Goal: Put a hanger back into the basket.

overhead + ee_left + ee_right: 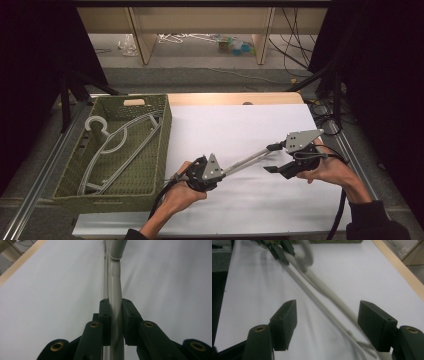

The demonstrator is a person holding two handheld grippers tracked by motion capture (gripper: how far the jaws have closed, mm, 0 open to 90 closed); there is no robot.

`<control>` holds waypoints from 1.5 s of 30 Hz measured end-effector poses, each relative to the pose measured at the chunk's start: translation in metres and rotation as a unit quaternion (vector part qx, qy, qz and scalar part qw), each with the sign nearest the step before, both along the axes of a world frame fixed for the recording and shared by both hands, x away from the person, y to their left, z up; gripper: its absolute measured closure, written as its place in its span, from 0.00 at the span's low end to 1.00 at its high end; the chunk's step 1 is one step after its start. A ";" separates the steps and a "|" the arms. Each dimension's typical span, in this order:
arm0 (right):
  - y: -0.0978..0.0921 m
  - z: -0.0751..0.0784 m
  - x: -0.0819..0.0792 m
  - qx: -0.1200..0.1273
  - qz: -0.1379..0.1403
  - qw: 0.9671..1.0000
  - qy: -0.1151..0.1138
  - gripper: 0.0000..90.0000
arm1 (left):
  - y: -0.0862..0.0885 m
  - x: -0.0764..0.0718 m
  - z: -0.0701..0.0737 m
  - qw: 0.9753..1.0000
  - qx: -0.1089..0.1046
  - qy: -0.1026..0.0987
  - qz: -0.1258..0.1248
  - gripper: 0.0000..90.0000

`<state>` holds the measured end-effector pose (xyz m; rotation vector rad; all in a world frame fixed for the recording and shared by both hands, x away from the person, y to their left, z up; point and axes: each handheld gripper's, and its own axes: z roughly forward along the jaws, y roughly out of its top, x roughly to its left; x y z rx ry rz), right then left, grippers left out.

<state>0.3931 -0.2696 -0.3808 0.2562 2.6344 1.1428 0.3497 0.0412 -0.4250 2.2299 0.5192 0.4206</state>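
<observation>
Fingers (106, 320) of the left gripper (115, 322) are pinched on the arm of a pale grey plastic clothes hanger (115, 290), held above the white table surface (225, 130). Right gripper (328, 325) fingers (284, 322) are spread wide, one on each side of the hanger's far end; contact cannot be determined. Left of the grippers stands a green woven rectangular basket (162, 145) containing more grey hangers (115, 145). Nothing lies between hanger and basket.

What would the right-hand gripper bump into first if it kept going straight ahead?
Probably the pale grey plastic hanger, which runs between its open fingers; farther along sits the left gripper, clamped on that hanger.
</observation>
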 end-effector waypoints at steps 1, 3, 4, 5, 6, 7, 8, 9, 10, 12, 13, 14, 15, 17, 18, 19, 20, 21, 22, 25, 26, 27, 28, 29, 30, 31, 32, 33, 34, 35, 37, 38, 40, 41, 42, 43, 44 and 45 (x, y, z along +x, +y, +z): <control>0.000 0.000 -0.003 -0.002 -0.005 1.000 -0.003 0.36 | 0.003 0.001 0.002 1.000 -0.016 0.013 0.011 0.88; 0.001 -0.001 -0.008 0.002 -0.010 1.000 -0.003 0.36 | 0.008 0.002 0.005 0.998 -0.040 0.032 0.023 0.88; 0.001 -0.002 -0.010 0.007 -0.011 1.000 -0.003 0.35 | 0.012 0.003 0.008 0.996 -0.063 0.047 0.031 0.88; 0.001 -0.003 -0.014 0.015 -0.015 1.000 0.000 0.34 | 0.015 0.003 0.010 0.994 -0.085 0.059 0.038 0.88; 0.001 -0.005 -0.017 0.024 -0.015 1.000 0.000 0.34 | 0.017 0.004 0.011 0.991 -0.105 0.067 0.043 0.88; 0.001 -0.007 -0.020 0.031 -0.016 0.999 0.006 0.34 | 0.022 0.004 0.014 0.986 -0.137 0.086 0.049 0.88; 0.000 -0.011 -0.025 0.035 -0.015 0.999 0.009 0.33 | 0.024 0.005 0.016 0.984 -0.147 0.093 0.049 0.88; 0.000 -0.013 -0.027 0.038 -0.017 0.999 0.010 0.33 | 0.026 0.005 0.017 0.980 -0.162 0.101 0.052 0.88; -0.001 -0.014 -0.028 0.041 -0.020 0.999 0.012 0.32 | 0.029 0.005 0.019 0.975 -0.183 0.116 0.057 0.88; -0.004 -0.019 -0.032 0.060 -0.035 0.997 0.016 0.32 | 0.033 0.006 0.022 0.972 -0.197 0.119 0.058 0.88; -0.005 -0.021 -0.034 0.068 -0.036 0.997 0.023 0.31 | 0.036 0.005 0.025 0.968 -0.207 0.128 0.063 0.88; -0.006 -0.024 -0.036 0.073 -0.040 0.996 0.022 0.31 | 0.039 0.005 0.027 0.966 -0.213 0.130 0.066 0.88; -0.006 -0.025 -0.038 0.077 -0.046 0.996 0.023 0.30 | 0.041 0.005 0.029 0.964 -0.219 0.131 0.068 0.88; -0.008 -0.030 -0.041 0.083 -0.057 0.995 0.022 0.29 | 0.045 0.005 0.032 0.961 -0.232 0.133 0.073 0.88; -0.008 -0.031 -0.042 0.086 -0.066 0.994 0.020 0.28 | 0.047 0.005 0.035 0.958 -0.242 0.134 0.076 0.88; -0.009 -0.035 -0.044 0.098 -0.077 0.992 0.023 0.28 | 0.049 0.004 0.036 0.957 -0.243 0.135 0.077 0.88; -0.009 -0.037 -0.044 0.107 -0.081 0.991 0.025 0.28 | 0.051 0.004 0.037 0.956 -0.247 0.136 0.079 0.88; -0.010 -0.039 -0.045 0.108 -0.086 0.990 0.026 0.28 | 0.053 0.003 0.039 0.955 -0.252 0.135 0.079 0.88; -0.011 -0.040 -0.047 0.107 -0.096 0.989 0.024 0.26 | 0.056 0.003 0.041 0.953 -0.259 0.134 0.077 0.88; -0.012 -0.043 -0.052 0.123 -0.109 0.986 0.030 0.24 | 0.063 0.000 0.048 0.948 -0.274 0.135 0.085 0.88; -0.012 -0.044 -0.054 0.131 -0.111 0.985 0.030 0.22 | 0.066 0.000 0.050 0.947 -0.279 0.133 0.084 0.88; -0.013 -0.044 -0.056 0.136 -0.113 0.983 0.038 0.22 | 0.069 0.000 0.053 0.946 -0.285 0.131 0.083 0.88; -0.013 -0.044 -0.057 0.146 -0.108 0.983 0.035 0.22 | 0.072 -0.001 0.055 0.944 -0.292 0.131 0.085 0.88; -0.014 -0.043 -0.059 0.143 -0.117 0.982 0.033 0.22 | 0.074 -0.002 0.058 0.941 -0.300 0.130 0.087 0.88; -0.014 -0.043 -0.060 0.146 -0.116 0.982 0.033 0.22 | 0.077 -0.003 0.061 0.939 -0.304 0.130 0.091 0.88; -0.014 -0.044 -0.061 0.147 -0.117 0.982 0.034 0.22 | 0.080 -0.003 0.064 0.938 -0.310 0.128 0.091 0.88; -0.014 -0.044 -0.062 0.149 -0.118 0.981 0.034 0.21 | 0.083 -0.003 0.067 0.937 -0.313 0.125 0.092 0.88; -0.014 -0.045 -0.063 0.150 -0.115 0.981 0.035 0.21 | 0.086 -0.004 0.070 0.936 -0.317 0.123 0.095 0.88; -0.014 -0.046 -0.064 0.147 -0.117 0.982 0.037 0.20 | 0.088 -0.004 0.073 0.936 -0.318 0.120 0.094 0.88; -0.014 -0.046 -0.064 0.145 -0.114 0.982 0.041 0.19 | 0.092 -0.004 0.076 0.932 -0.326 0.122 0.098 0.88; -0.012 -0.048 -0.066 0.144 -0.109 0.983 0.046 0.20 | 0.099 -0.004 0.081 0.931 -0.332 0.118 0.101 0.88; -0.012 -0.048 -0.066 0.143 -0.105 0.983 0.046 0.20 | 0.103 -0.004 0.084 0.930 -0.332 0.115 0.105 0.88; -0.012 -0.047 -0.067 0.144 -0.106 0.983 0.044 0.20 | 0.111 -0.004 0.087 0.928 -0.335 0.115 0.114 0.88; -0.012 -0.047 -0.068 0.144 -0.104 0.983 0.045 0.20 | 0.115 -0.004 0.089 0.926 -0.339 0.115 0.118 0.88; -0.012 -0.046 -0.069 0.136 -0.108 0.984 0.046 0.20 | 0.118 -0.004 0.091 0.923 -0.347 0.115 0.121 0.88; -0.011 -0.047 -0.068 0.143 -0.105 0.983 0.042 0.20 | 0.120 -0.004 0.092 0.923 -0.348 0.112 0.122 0.88; -0.011 -0.048 -0.067 0.144 -0.104 0.983 0.044 0.20 | 0.122 -0.004 0.095 0.923 -0.349 0.109 0.122 0.88; -0.011 -0.048 -0.067 0.143 -0.104 0.983 0.045 0.20 | 0.124 -0.004 0.098 0.924 -0.348 0.106 0.122 0.88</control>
